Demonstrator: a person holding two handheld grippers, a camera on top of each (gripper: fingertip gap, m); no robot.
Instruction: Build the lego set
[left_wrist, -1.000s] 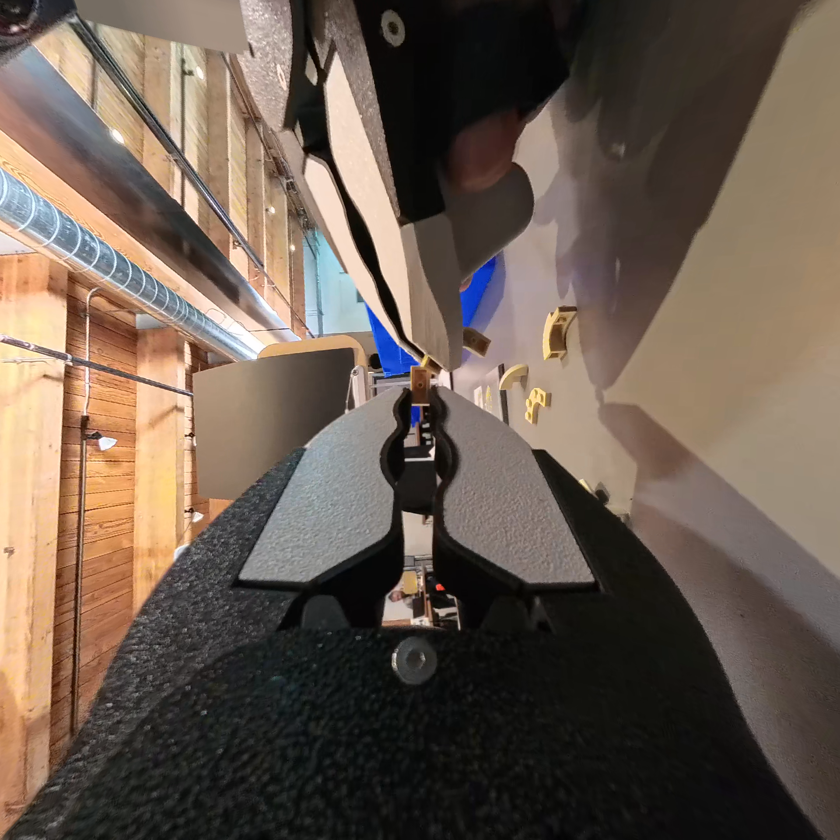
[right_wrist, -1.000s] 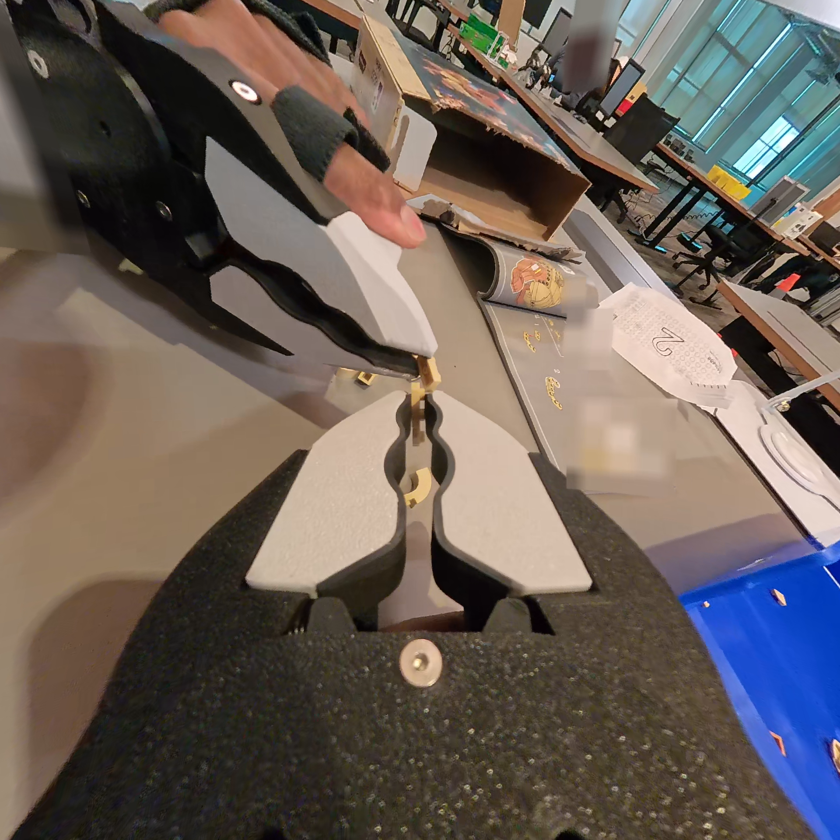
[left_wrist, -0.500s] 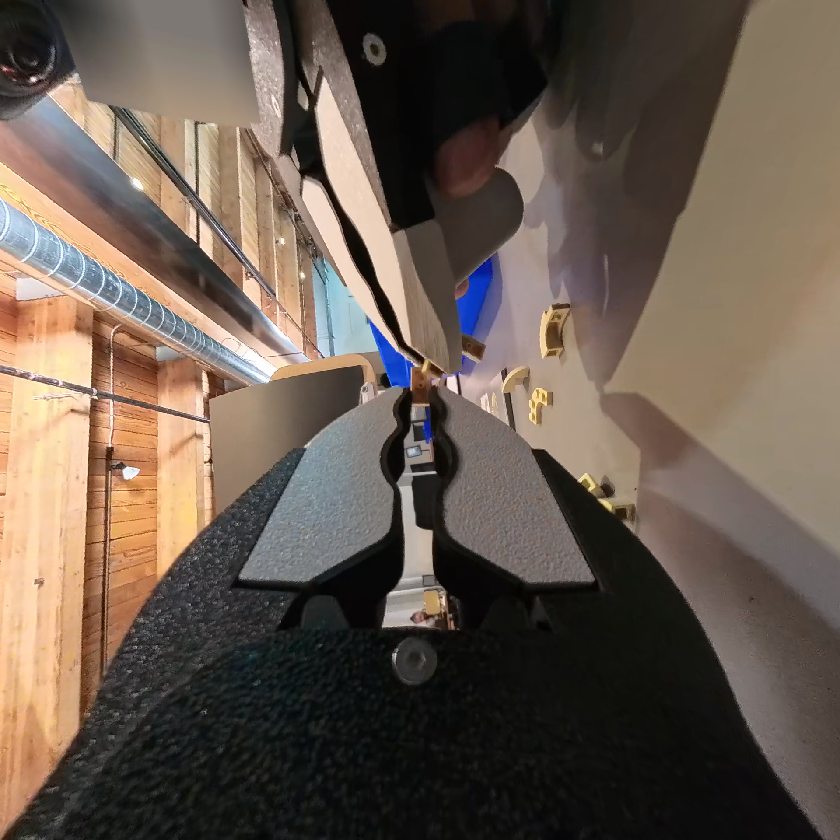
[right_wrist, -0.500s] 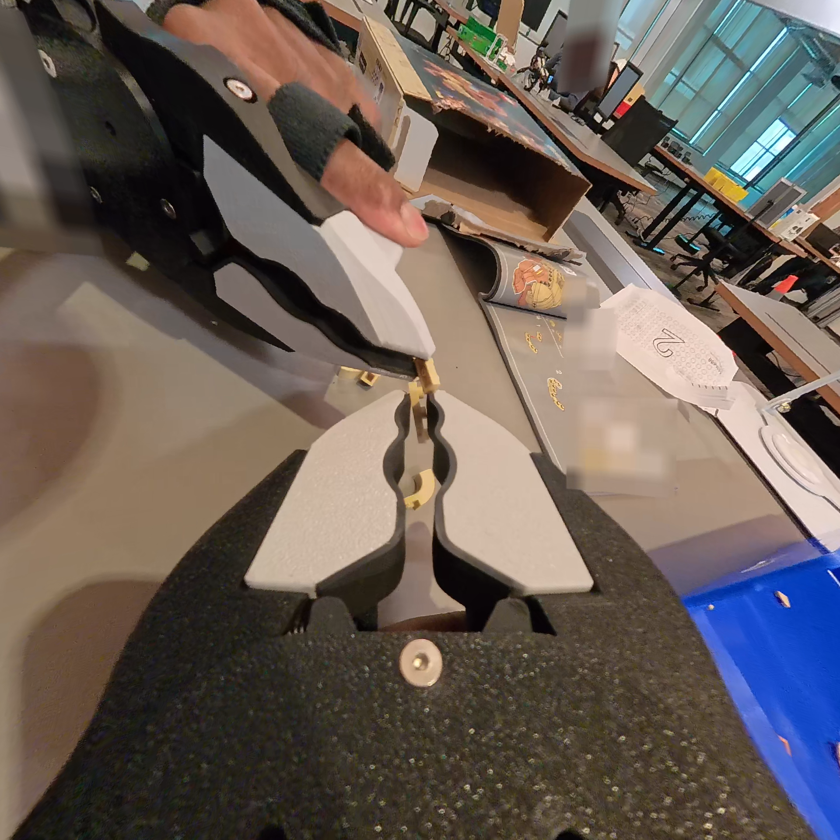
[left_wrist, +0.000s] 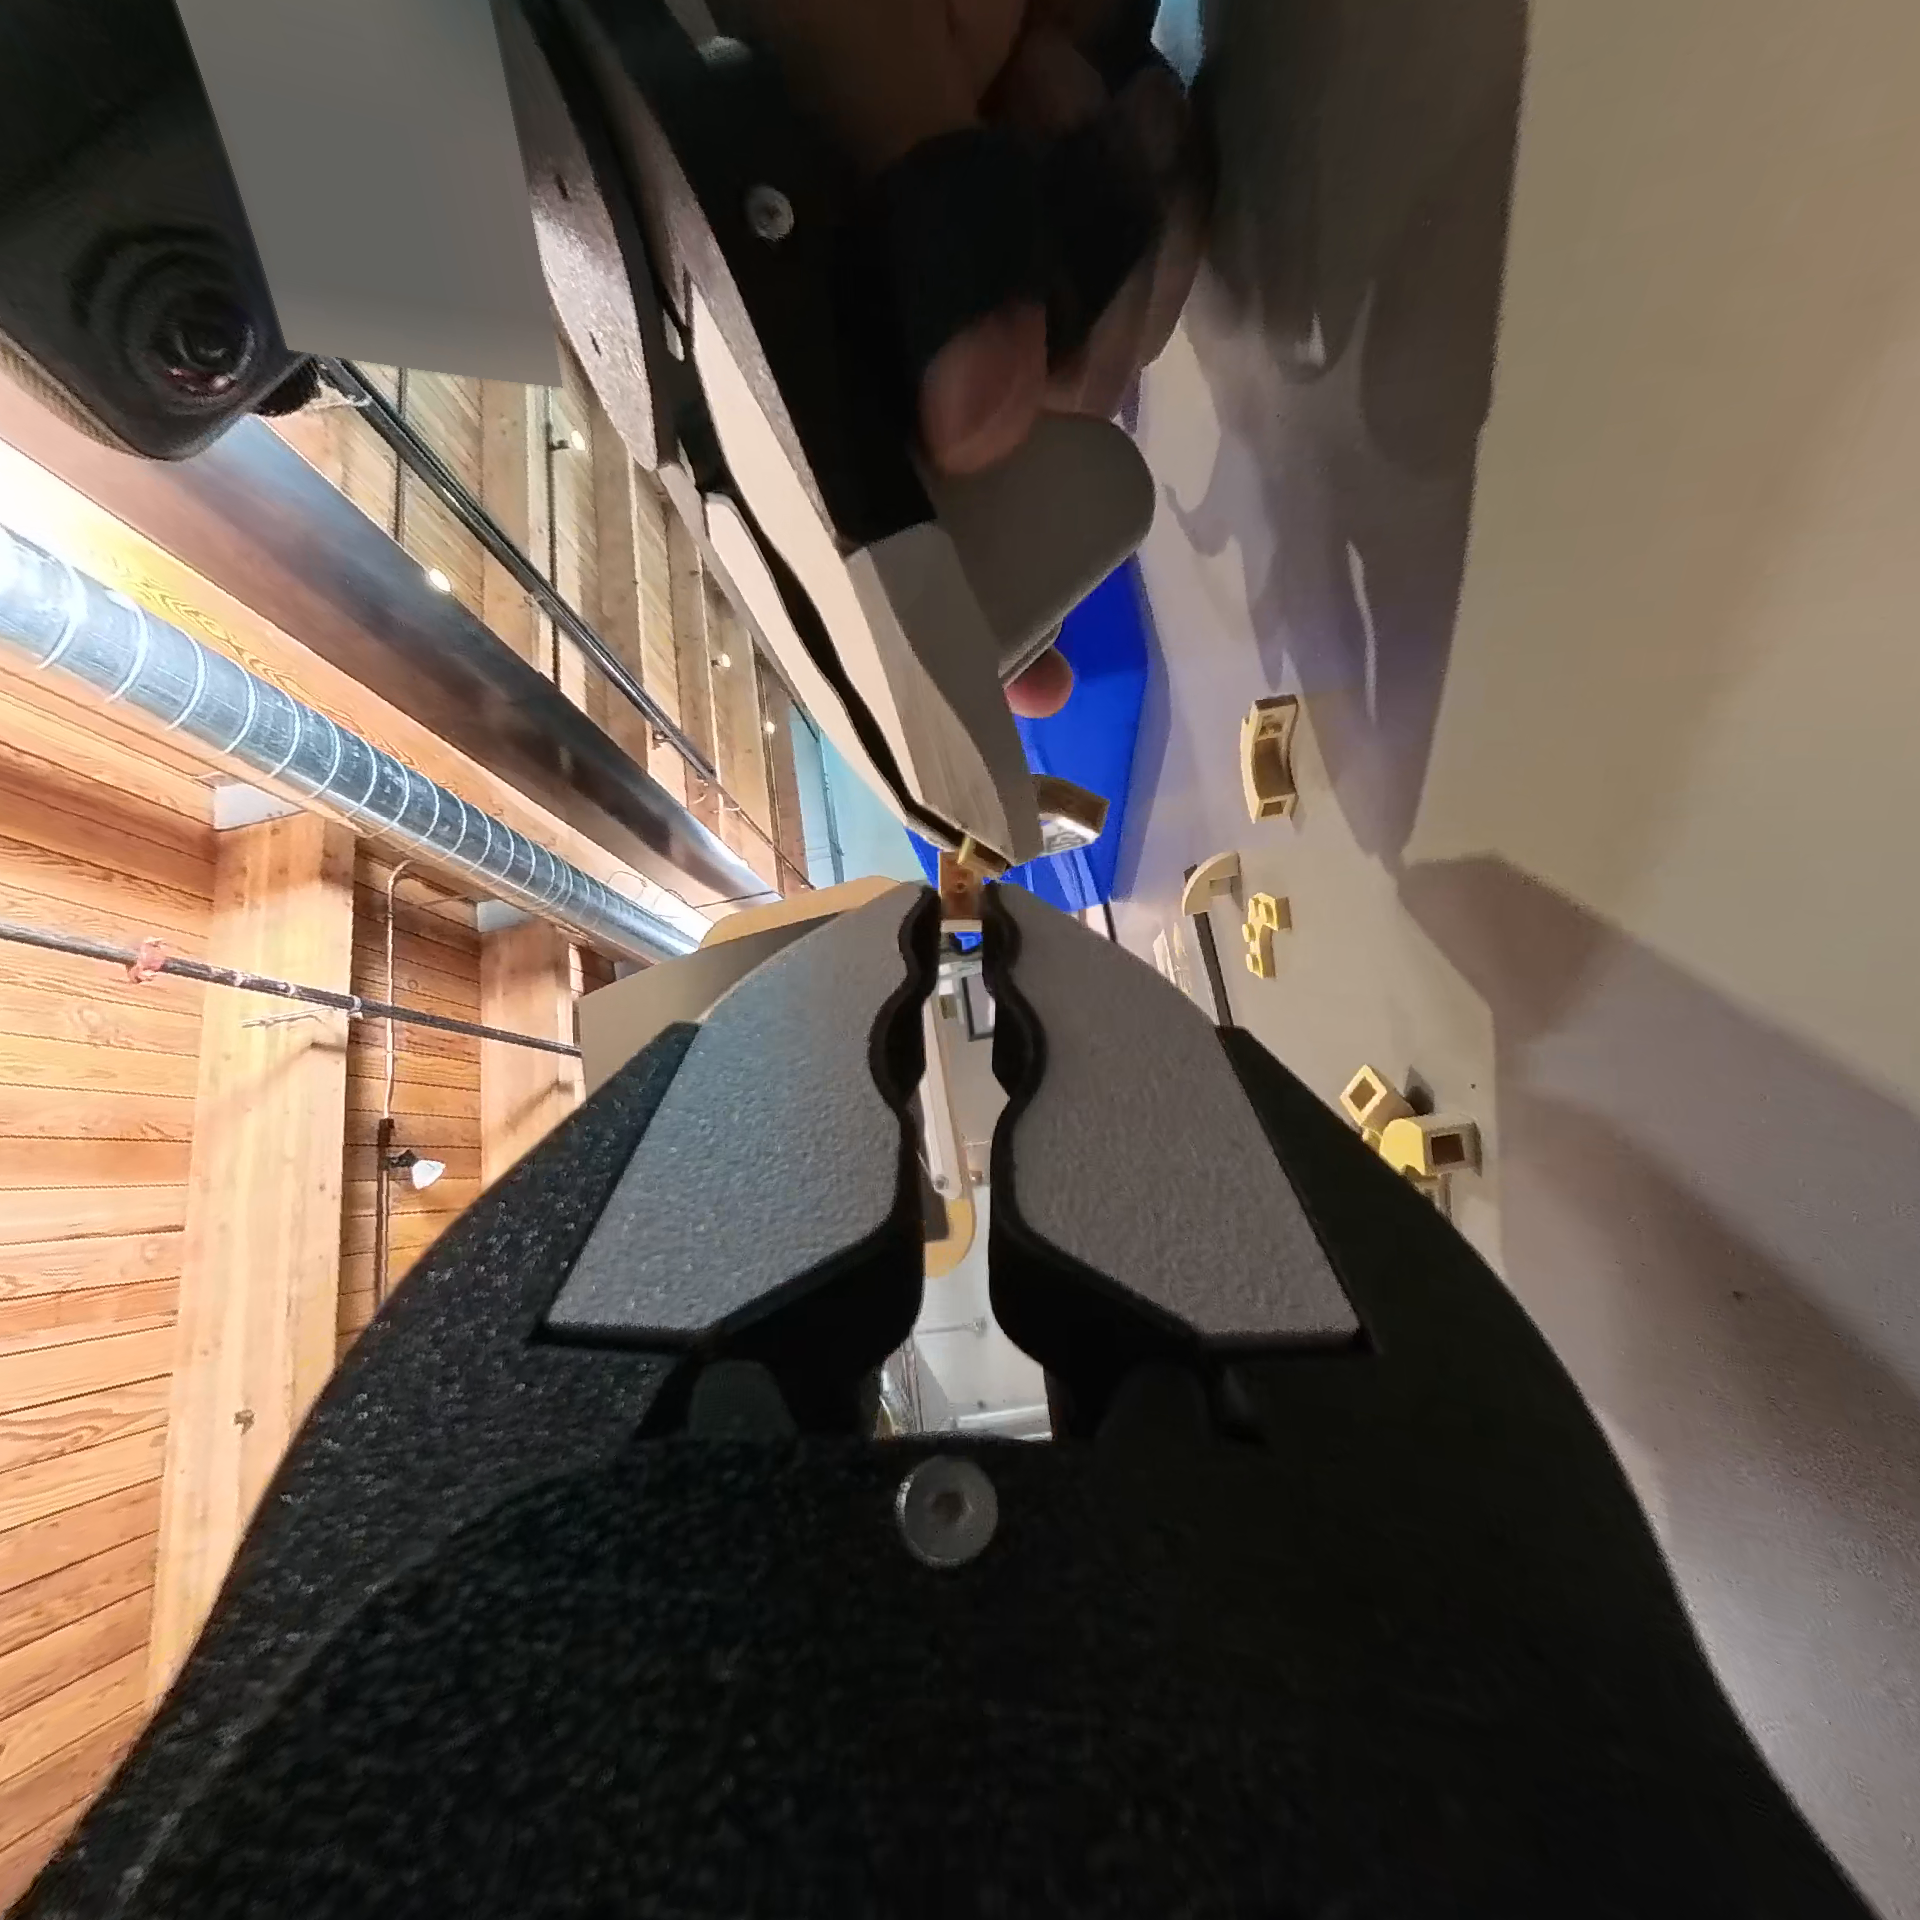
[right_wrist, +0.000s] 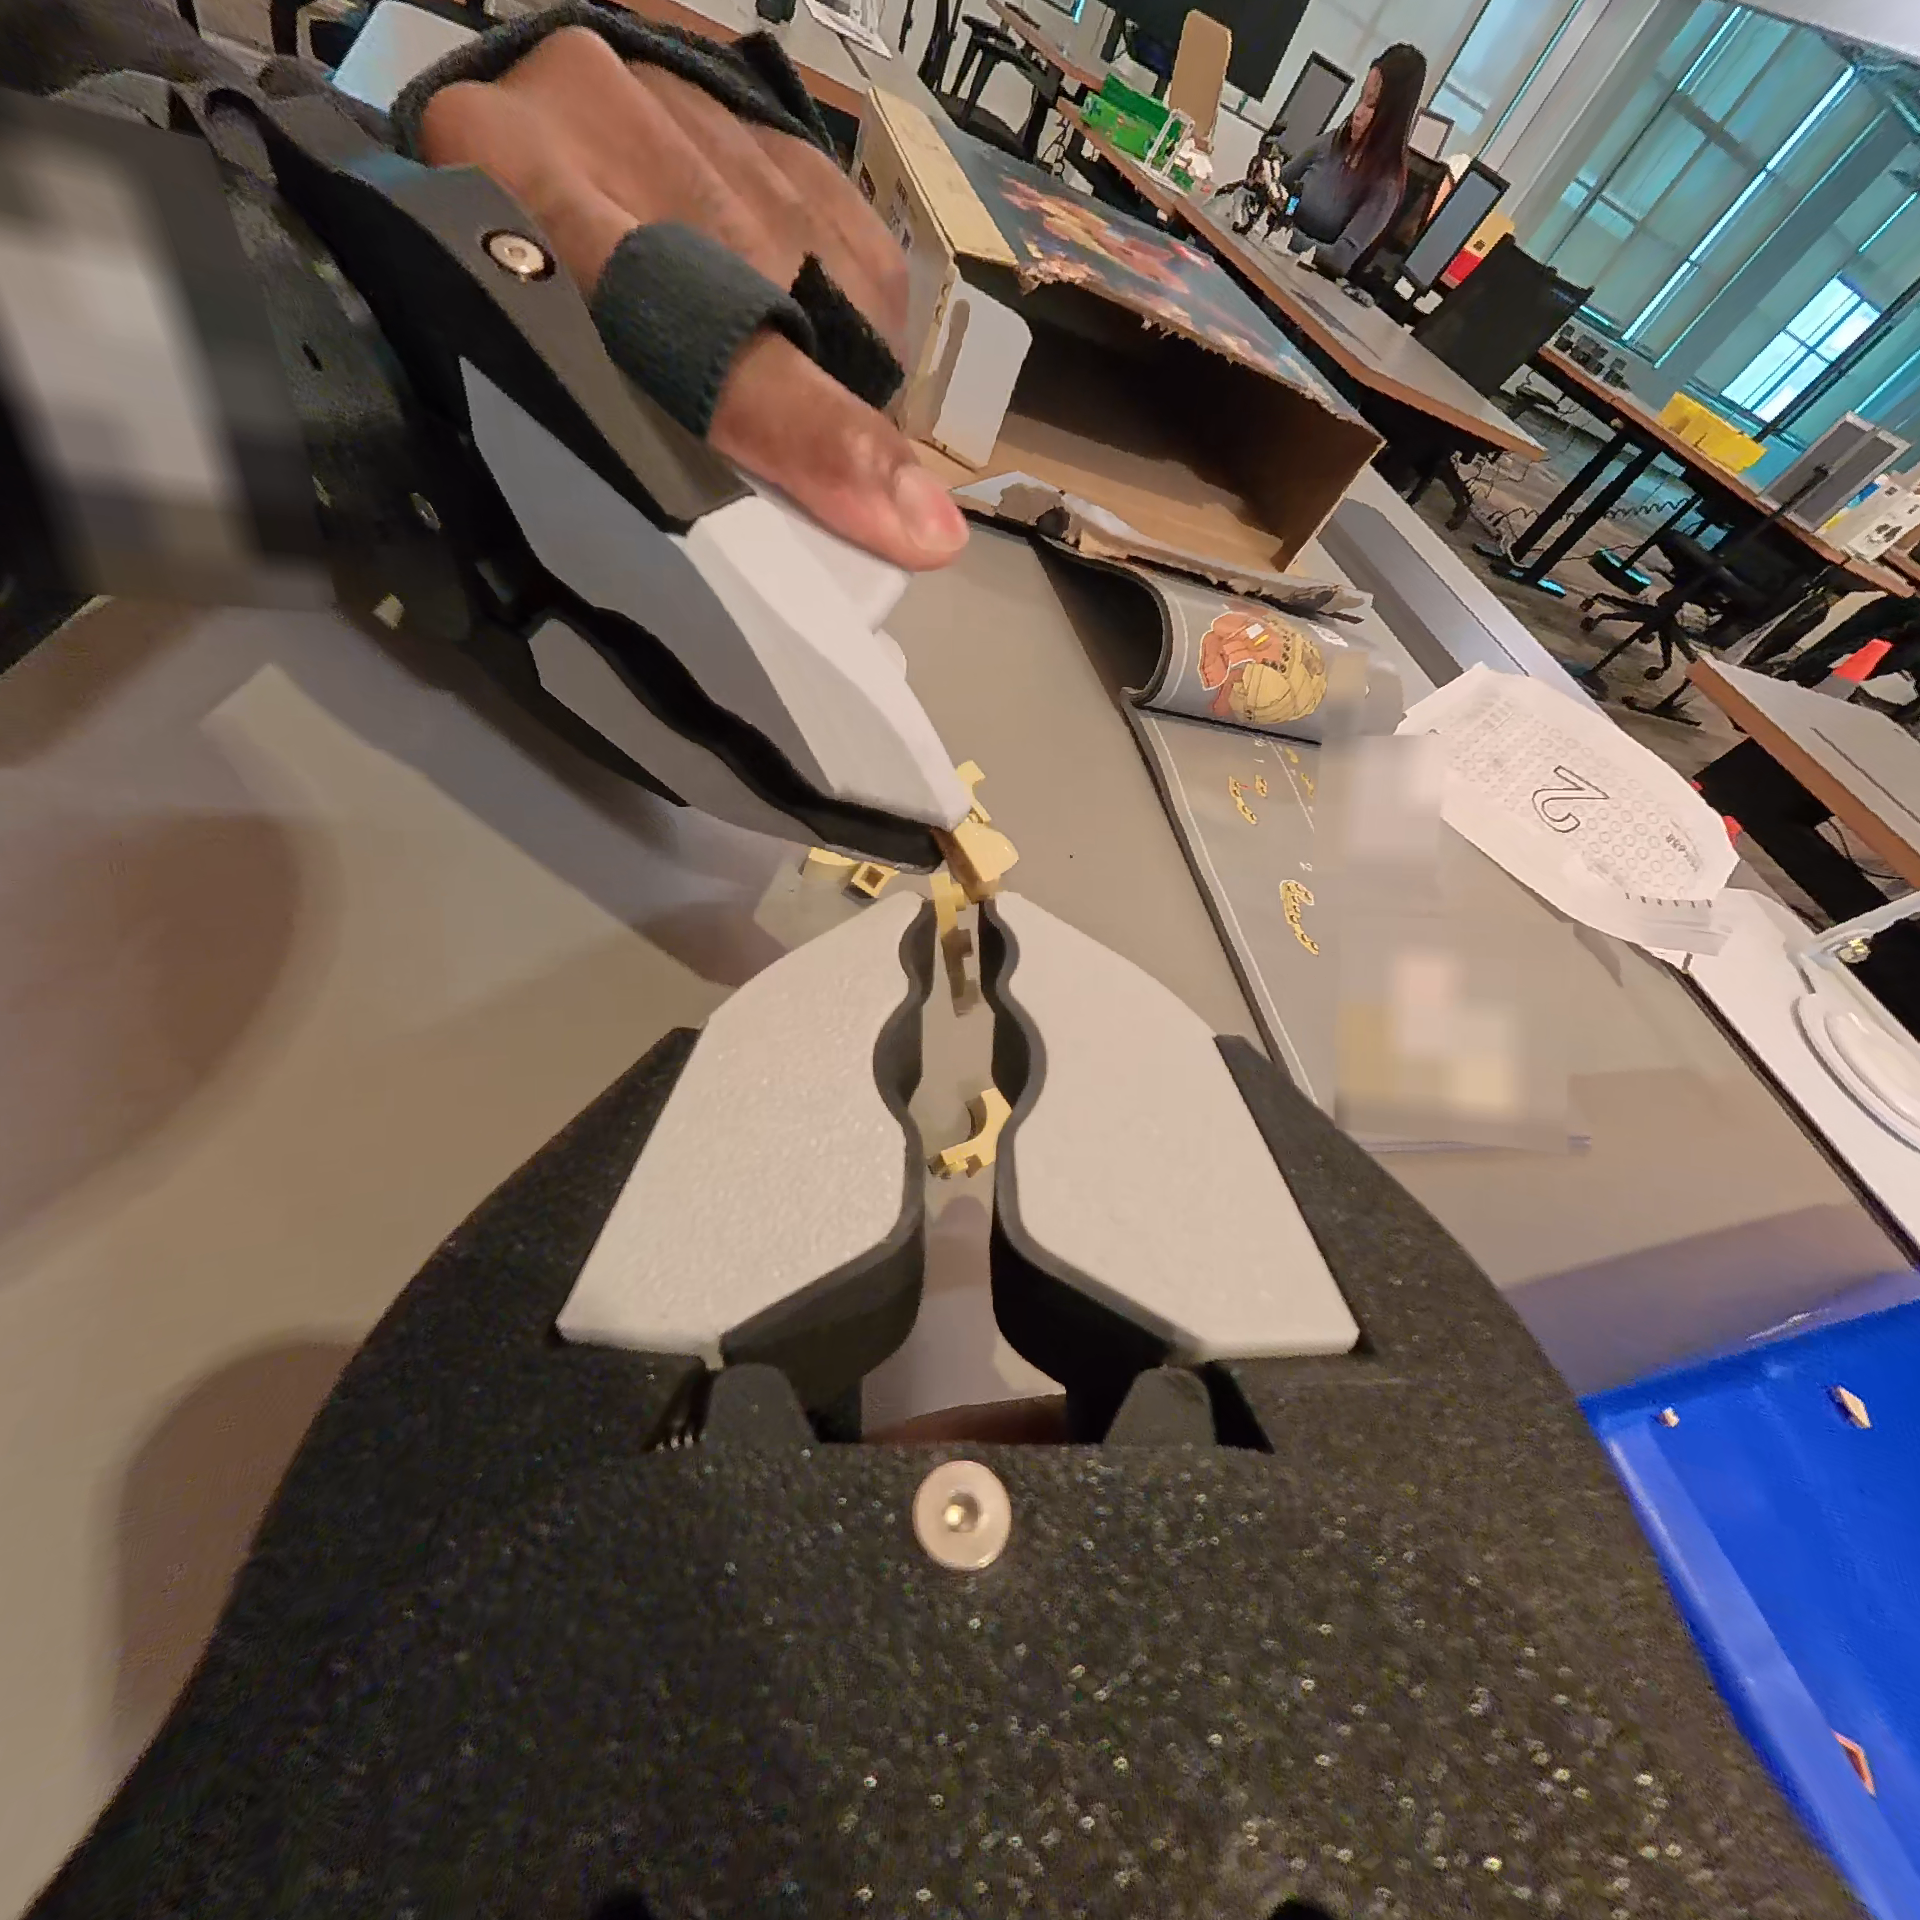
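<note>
The left gripper (left_wrist: 961, 902) is nearly closed, its pads pinching a small tan toy brick (left_wrist: 958, 896) held just above the counter (left_wrist: 1714, 623). The right gripper (right_wrist: 961, 914), equally narrow, clamps a tan curved plate piece (right_wrist: 956, 961) whose long axis runs along its fingers. The two tips meet head-on, pieces touching.

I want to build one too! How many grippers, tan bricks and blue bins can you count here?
Grippers: 2 (left, right)
Tan bricks held, one pinched in each gripper: 2
Tan bricks loose on the table, left wrist view: 5
Blue bins: 1
Total: 10
</note>
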